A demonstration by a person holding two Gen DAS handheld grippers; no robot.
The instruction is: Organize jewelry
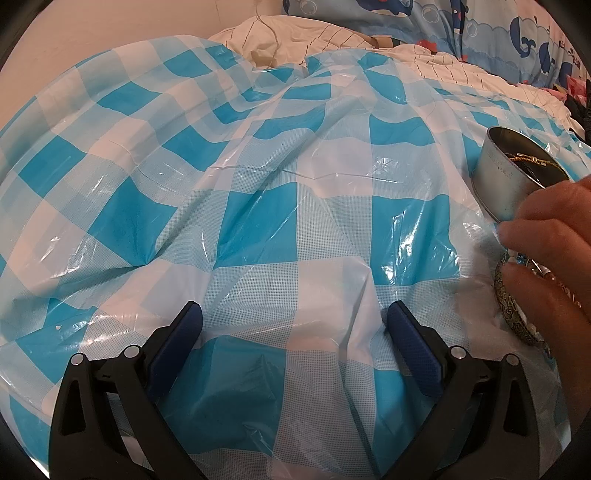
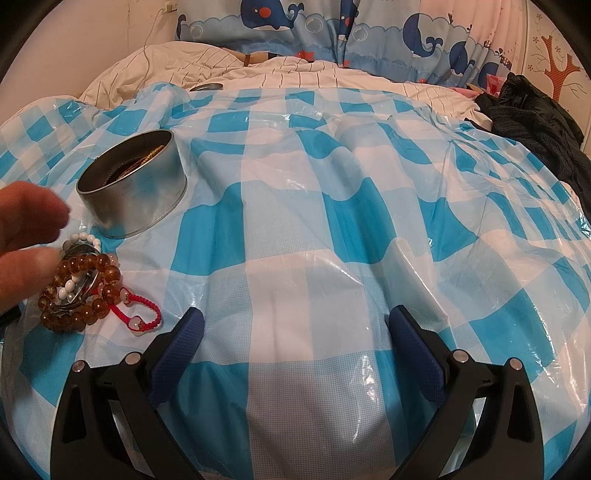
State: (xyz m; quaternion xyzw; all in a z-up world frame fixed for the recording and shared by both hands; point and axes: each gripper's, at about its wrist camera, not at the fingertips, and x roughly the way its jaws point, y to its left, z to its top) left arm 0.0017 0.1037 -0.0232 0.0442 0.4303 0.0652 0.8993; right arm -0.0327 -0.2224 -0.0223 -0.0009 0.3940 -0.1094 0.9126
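A round metal tin (image 2: 135,186) stands on the blue-and-white checked plastic sheet (image 2: 314,229) with gold jewelry inside; it also shows at the right edge of the left wrist view (image 1: 506,177). In front of it lies a pile of bracelets: amber beads (image 2: 85,291), white beads (image 2: 86,238), a red cord bracelet (image 2: 142,317) and a patterned bangle (image 1: 511,306). A bare hand (image 1: 550,243) reaches over the pile (image 2: 26,236). My left gripper (image 1: 293,321) and right gripper (image 2: 295,325) are open and empty above the sheet.
A striped white quilt (image 2: 258,74) and a whale-print pillow (image 2: 332,33) lie behind the sheet. A small round lid (image 2: 207,87) rests at the sheet's far edge. Dark clothes (image 2: 535,114) are heaped at the right.
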